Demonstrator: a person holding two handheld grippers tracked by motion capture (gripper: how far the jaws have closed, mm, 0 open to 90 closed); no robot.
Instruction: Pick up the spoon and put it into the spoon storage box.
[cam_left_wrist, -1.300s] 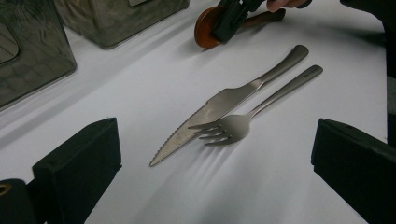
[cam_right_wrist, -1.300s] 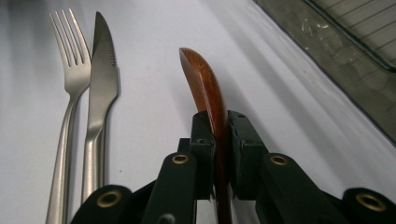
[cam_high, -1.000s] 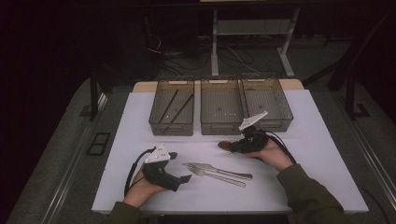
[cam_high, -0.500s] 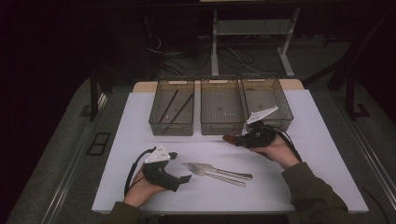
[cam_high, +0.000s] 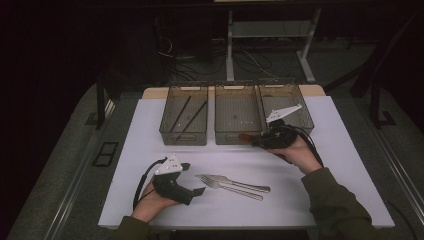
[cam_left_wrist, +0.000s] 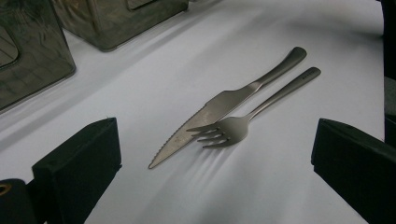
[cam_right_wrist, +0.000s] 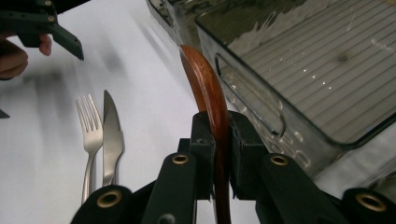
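From the high view, the right hand comes in from the near right corner of the table, forearm angled toward the bins, and the right gripper points left, lifted just in front of the middle bin, about mid-table. A reddish-brown wooden piece sticks out of its tip. The left hand rests near the near edge, left of centre, with the left gripper aimed right at the fork and knife, which lie side by side in the middle near the near edge. In the left gripper view the jaws are spread wide with nothing between them, and the knife and fork lie on the white tabletop ahead, blade and tines toward the camera. In the right gripper view the jaws are pressed tight on the curved wooden piece, which rises edge-on just beside the wall of the middle bin; fork and knife lie off to the left.
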